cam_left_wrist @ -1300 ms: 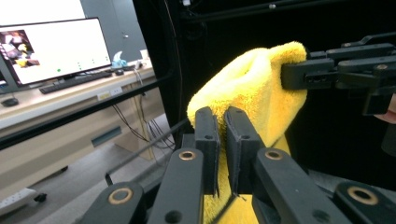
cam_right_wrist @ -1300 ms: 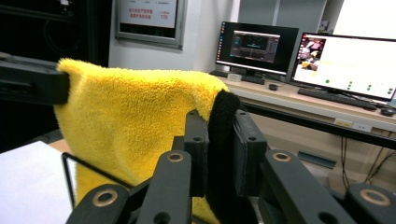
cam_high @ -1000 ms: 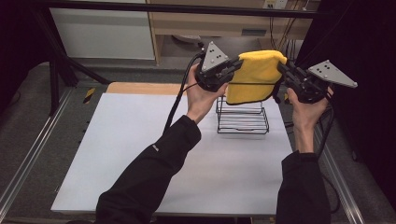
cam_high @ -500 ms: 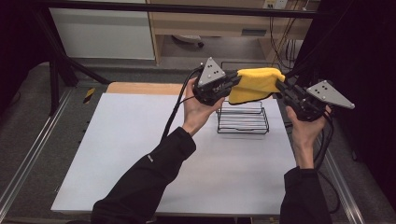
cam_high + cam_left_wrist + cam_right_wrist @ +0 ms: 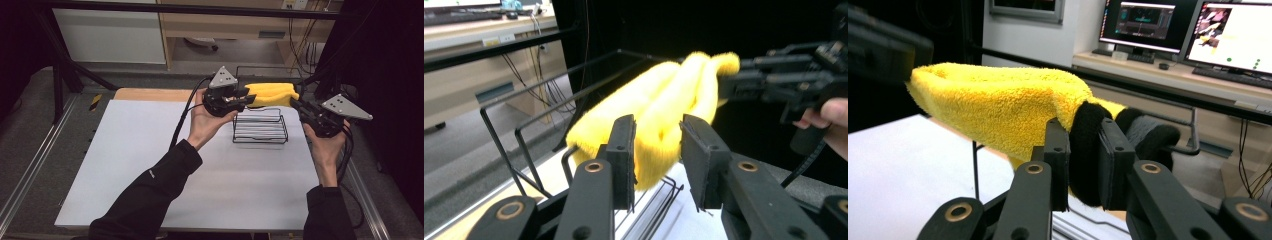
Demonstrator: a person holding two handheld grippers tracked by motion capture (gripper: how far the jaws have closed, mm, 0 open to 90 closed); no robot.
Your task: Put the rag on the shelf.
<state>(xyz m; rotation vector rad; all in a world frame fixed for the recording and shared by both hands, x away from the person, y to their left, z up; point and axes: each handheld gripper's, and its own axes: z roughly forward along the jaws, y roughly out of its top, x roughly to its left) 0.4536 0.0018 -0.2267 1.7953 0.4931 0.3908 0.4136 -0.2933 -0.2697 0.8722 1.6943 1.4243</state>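
A yellow towel (image 5: 272,94) is seen stretched lengthwise over the top of a black wire rack (image 5: 260,131), which stands on the white table (image 5: 150,165) at about one o'clock from the table's centre in the high view. The towel is folded into a long plush roll and lies along the rack's upper rail, toward twelve o'clock from the rack's base.

The left gripper (image 5: 242,99) is held at the towel's nine o'clock end. Its jaws have just been opening: in the left gripper view a gap is visible between the right-hand pad and the cloth, while the towel (image 5: 659,115) is still between the two jaws and brushes the left-hand one. The cloth is no longer pinched there.

The right gripper (image 5: 299,106) is held at the towel's three o'clock end, with its jaws nearly together. In the right gripper view a dark, fuzzy edge of the towel (image 5: 998,107) is clamped between the two pads, and the yellow body runs off toward ten o'clock. Grey fabric is seen bunched just beyond the jaws at two o'clock.

The rack's wires (image 5: 524,135) are seen under the towel in the left gripper view. Monitors (image 5: 1188,30) are seen on a desk behind.
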